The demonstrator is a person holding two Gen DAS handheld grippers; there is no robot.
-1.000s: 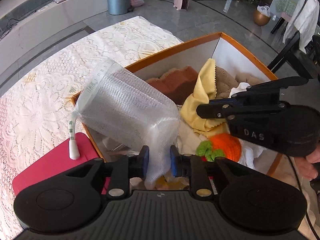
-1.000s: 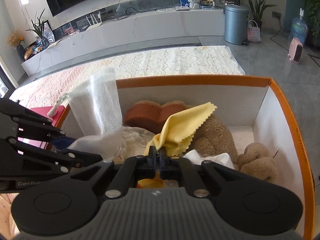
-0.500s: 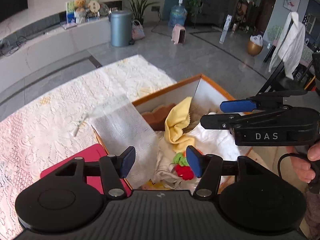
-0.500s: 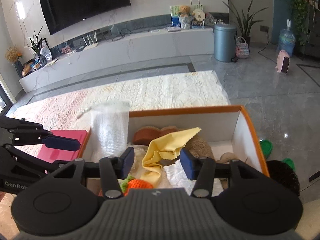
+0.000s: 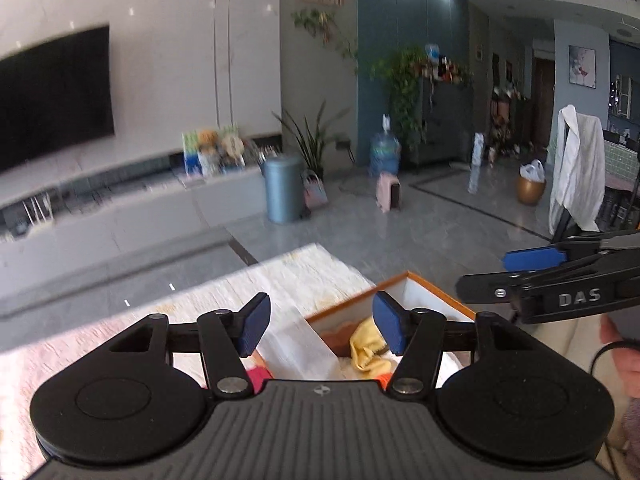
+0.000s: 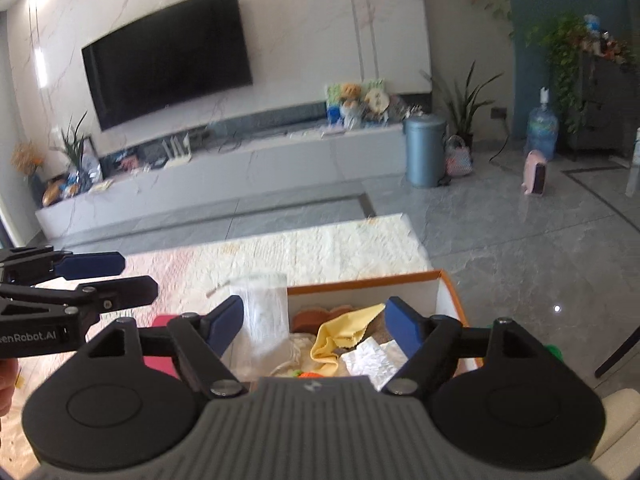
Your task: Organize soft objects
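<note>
An orange-rimmed white box (image 6: 442, 292) (image 5: 416, 280) sits on the lace-covered table and holds several soft things: a yellow cloth (image 6: 340, 332) (image 5: 366, 346), a brown plush (image 6: 312, 314), white tissue (image 6: 372, 360) and an orange crocheted toy (image 6: 306, 375). A clear bubble-wrap bag (image 6: 264, 316) (image 5: 292, 344) leans on the box's left wall. My left gripper (image 5: 320, 328) hovers high above the box, its jaws still opening, nothing between them. My right gripper (image 6: 316, 328) also hangs above the box, jaws opening and empty. Each gripper shows from the side in the other's view.
A red flat object (image 6: 162, 354) lies left of the box on the lace tablecloth (image 6: 300, 248). Beyond the table edge is grey tiled floor with a blue bin (image 6: 424, 152), a TV wall unit (image 6: 224, 168) and a chair draped in white cloth (image 5: 576, 172).
Both grippers opened, letting go of the bubble-wrap bag and the cloth, then rose and tilted up. The box now appears smaller and lower in both views.
</note>
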